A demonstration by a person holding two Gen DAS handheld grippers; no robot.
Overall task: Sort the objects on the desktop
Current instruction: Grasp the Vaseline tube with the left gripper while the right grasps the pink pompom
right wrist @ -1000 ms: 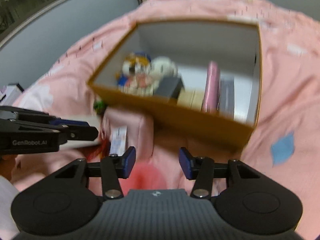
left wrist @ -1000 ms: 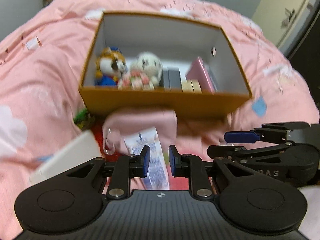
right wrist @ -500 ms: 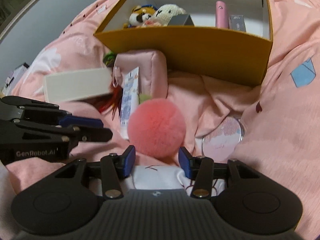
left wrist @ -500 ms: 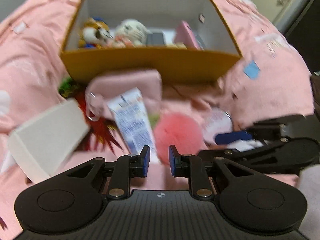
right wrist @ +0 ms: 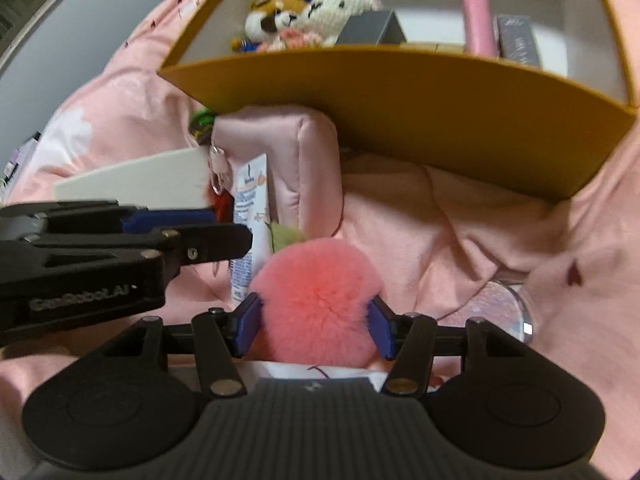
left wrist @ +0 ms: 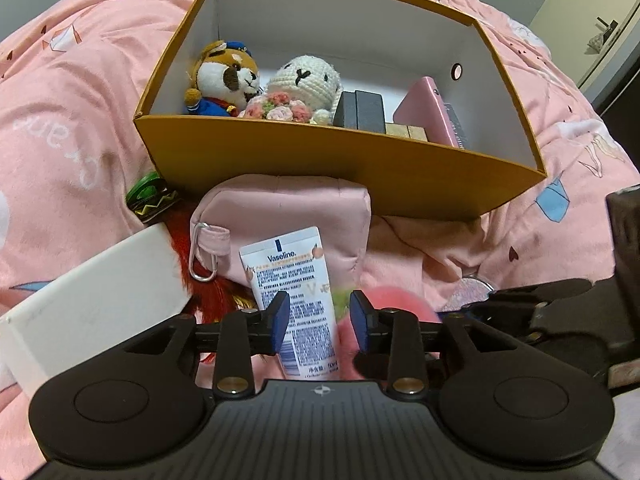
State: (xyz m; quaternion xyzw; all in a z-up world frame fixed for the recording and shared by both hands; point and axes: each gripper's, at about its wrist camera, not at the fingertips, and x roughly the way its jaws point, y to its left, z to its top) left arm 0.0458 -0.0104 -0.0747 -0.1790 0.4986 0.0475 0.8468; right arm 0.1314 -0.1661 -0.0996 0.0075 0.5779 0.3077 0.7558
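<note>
The orange box (left wrist: pixel 344 168) on the bed was found to hold two plush toys (left wrist: pixel 264 84), dark boxes (left wrist: pixel 362 110) and a pink case (left wrist: pixel 430 110). The left claw (left wrist: pixel 318 316) was noted parted over the Vaseline tube (left wrist: pixel 296 280), gripping nothing. The right claw (right wrist: pixel 314 322) was seen spread wide around the pink pompom (right wrist: pixel 316 300), just before the box.

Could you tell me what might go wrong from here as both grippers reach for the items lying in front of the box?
The right gripper straddles the pink pompom; soft fluff may compress and slip out when lifted. The left gripper, open over the Vaseline tube, sits very near the right one, so they might collide. The tube leans on the pink pouch and could slide if nudged.
</note>
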